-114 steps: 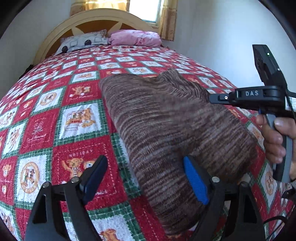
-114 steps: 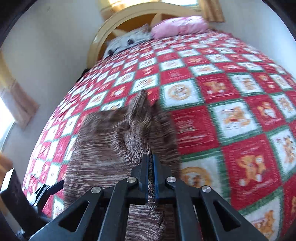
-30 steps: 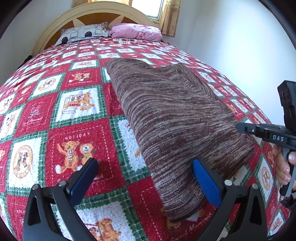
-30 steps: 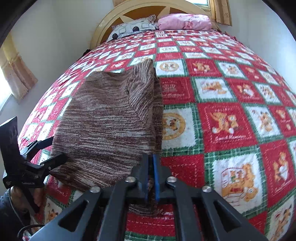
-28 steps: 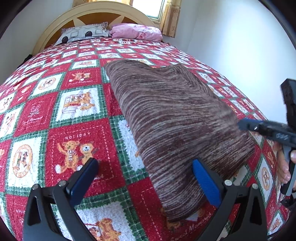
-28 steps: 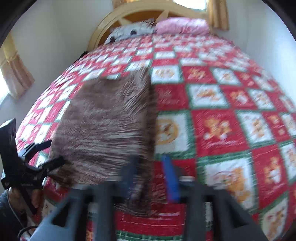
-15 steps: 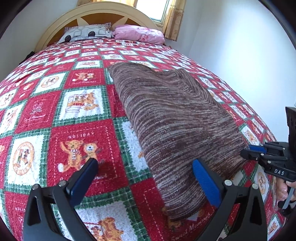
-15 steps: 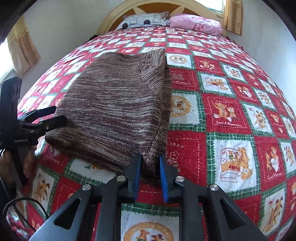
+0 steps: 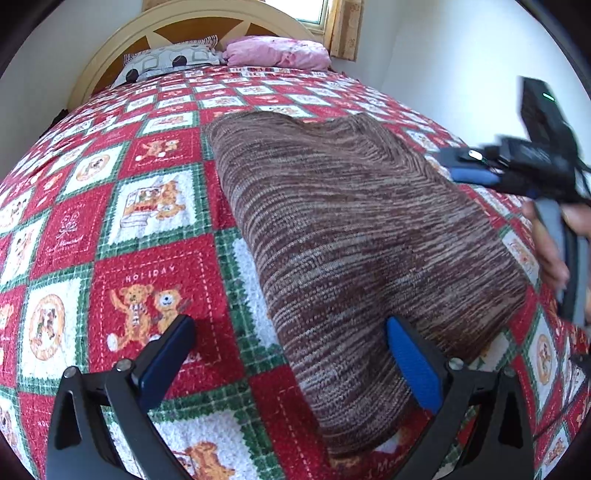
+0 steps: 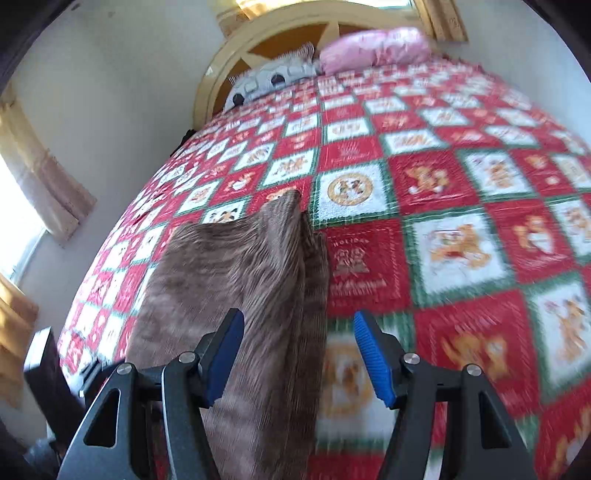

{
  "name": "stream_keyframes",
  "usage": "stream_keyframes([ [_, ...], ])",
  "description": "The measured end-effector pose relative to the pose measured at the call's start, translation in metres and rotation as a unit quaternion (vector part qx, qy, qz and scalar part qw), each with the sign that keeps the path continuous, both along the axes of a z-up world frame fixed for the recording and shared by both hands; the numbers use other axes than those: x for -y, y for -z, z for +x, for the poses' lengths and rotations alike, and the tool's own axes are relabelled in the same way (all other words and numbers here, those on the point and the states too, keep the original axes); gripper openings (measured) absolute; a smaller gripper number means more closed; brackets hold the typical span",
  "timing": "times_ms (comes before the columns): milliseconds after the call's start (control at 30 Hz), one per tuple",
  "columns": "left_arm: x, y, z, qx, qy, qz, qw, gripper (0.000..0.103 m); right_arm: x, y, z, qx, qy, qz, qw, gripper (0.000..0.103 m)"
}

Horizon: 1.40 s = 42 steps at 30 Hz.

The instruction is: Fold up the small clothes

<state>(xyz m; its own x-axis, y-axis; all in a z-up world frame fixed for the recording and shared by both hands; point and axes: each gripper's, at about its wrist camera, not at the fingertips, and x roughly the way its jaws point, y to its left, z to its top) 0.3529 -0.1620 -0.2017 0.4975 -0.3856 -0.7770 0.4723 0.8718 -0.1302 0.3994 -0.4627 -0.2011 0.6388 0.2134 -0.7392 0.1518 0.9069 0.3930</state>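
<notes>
A brown striped knit sweater [image 9: 351, 236] lies folded lengthwise on the red, green and white bear quilt [image 9: 122, 206]. My left gripper [image 9: 291, 354] is open and empty, straddling the sweater's near left edge. My right gripper [image 10: 299, 350] is open and empty over the sweater's right edge [image 10: 258, 280], above its near part. The right gripper also shows in the left wrist view [image 9: 476, 166], held over the sweater's right side by a hand.
A wooden headboard [image 9: 192, 33] with a patterned pillow [image 9: 170, 61] and a pink pillow [image 9: 277, 51] stands at the far end. A white wall [image 9: 454, 62] runs along the right. Curtains [image 10: 48, 184] hang at the left.
My right gripper let go of the sweater's near right edge, opened wide and moved up along the right side. The left gripper stayed open and shifted slightly.
</notes>
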Motion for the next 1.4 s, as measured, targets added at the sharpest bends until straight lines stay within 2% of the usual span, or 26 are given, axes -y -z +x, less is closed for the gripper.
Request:
stream_keyframes([
  [133, 0.003, 0.001, 0.002, -0.003, 0.003, 0.004, 1.0000, 0.103, 0.008, 0.021, 0.029, -0.025, -0.008, 0.013, 1.000, 0.062],
  [400, 0.009, 0.001, 0.006, -0.014, 0.017, 0.005, 0.9997, 0.103, 0.011, 0.030, 0.052, 0.001, -0.034, 0.045, 0.998, 0.062],
  [433, 0.010, 0.001, 0.006, -0.016, 0.019, 0.005, 0.9997, 0.103, 0.008, 0.031, 0.054, 0.006, -0.042, 0.052, 0.998, 0.060],
  [500, 0.011, -0.001, 0.005, -0.017, 0.025, 0.000, 0.9995, 0.103, 0.004, 0.035, 0.056, 0.007, -0.058, 0.063, 0.996, 0.050],
  [533, 0.011, -0.001, 0.005, -0.017, 0.026, -0.001, 0.9995, 0.103, 0.000, 0.035, 0.058, 0.005, -0.061, 0.056, 0.997, 0.050],
  [600, 0.011, -0.002, 0.003, -0.019, 0.034, -0.009, 0.9992, 0.099, -0.002, 0.035, 0.058, 0.002, -0.062, 0.050, 0.997, 0.045],
  [700, 0.013, -0.005, -0.002, -0.020, 0.049, -0.025, 0.9983, 0.079, -0.001, 0.035, 0.054, -0.002, -0.057, 0.067, 0.996, 0.028],
  [733, 0.015, -0.006, -0.004, -0.019, 0.056, -0.031, 0.9978, 0.068, -0.002, 0.033, 0.052, 0.000, -0.057, 0.066, 0.996, 0.026],
  [800, 0.016, -0.008, -0.008, -0.013, 0.057, -0.031, 0.9978, 0.058, -0.005, 0.028, 0.046, 0.008, -0.053, 0.060, 0.997, 0.023],
  [867, 0.013, -0.009, -0.009, -0.012, 0.055, -0.038, 0.9977, 0.036, -0.011, 0.020, 0.040, 0.021, -0.047, 0.056, 0.997, 0.022],
  [933, 0.005, -0.012, -0.007, -0.022, 0.047, -0.060, 0.9968, 0.028, -0.016, 0.010, 0.032, 0.037, -0.045, 0.059, 0.997, 0.021],
  [1033, -0.001, -0.018, -0.011, -0.020, 0.040, -0.071, 0.9965, 0.023, -0.028, -0.007, 0.023, 0.056, -0.048, 0.058, 0.996, 0.020],
  [1200, -0.017, -0.041, -0.030, 0.002, 0.037, -0.087, 0.9955, 0.022, -0.058, -0.040, 0.008, 0.077, -0.065, 0.045, 0.994, 0.019],
  [1400, -0.070, -0.064, -0.059, 0.029, 0.013, -0.098, 0.9947, 0.021, -0.096, -0.062, -0.001, 0.090, -0.091, 0.056, 0.990, 0.019],
])
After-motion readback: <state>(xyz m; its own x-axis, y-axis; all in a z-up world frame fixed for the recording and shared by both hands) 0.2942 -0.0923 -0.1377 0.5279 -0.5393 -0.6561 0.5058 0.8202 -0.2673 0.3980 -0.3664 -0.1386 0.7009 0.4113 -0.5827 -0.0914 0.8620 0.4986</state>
